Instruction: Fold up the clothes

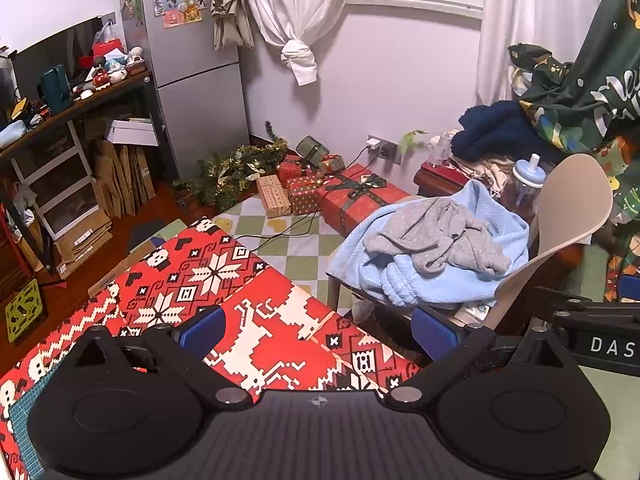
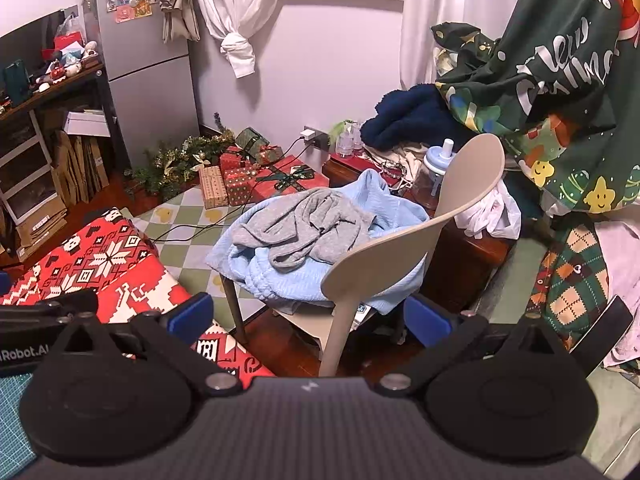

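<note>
A crumpled grey garment lies on top of a light blue garment, both heaped on the seat of a beige chair. My left gripper is open and empty, held above the red patterned table, short of the chair. My right gripper is open and empty, held in front of the chair's back, apart from the clothes.
The red table has its corner near the chair. Wrapped gift boxes and a garland sit on the checked floor mat beyond. A fridge and shelves stand left. A bedside table with a bottle and draped green fabric stand right.
</note>
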`<control>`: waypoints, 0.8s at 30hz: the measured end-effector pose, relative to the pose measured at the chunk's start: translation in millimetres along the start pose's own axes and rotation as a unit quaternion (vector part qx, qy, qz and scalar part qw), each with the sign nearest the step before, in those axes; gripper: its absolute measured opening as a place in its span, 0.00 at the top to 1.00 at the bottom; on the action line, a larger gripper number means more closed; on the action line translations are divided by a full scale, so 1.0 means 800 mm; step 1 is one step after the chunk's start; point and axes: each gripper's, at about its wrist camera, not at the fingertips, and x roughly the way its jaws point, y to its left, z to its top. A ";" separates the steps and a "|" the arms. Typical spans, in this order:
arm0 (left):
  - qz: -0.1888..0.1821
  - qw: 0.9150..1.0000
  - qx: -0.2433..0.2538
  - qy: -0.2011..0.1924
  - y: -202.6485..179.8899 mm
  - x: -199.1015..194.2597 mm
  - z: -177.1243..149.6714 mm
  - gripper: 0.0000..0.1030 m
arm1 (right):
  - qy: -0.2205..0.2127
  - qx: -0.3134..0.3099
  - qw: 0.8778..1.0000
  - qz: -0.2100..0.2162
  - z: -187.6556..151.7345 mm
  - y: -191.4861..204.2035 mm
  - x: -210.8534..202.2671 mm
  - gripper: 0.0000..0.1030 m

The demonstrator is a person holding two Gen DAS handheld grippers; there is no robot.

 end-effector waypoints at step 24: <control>0.004 1.000 -0.002 -0.005 -0.002 -0.004 -0.006 0.03 | -0.001 0.003 1.000 0.010 0.000 -0.004 -0.003 0.00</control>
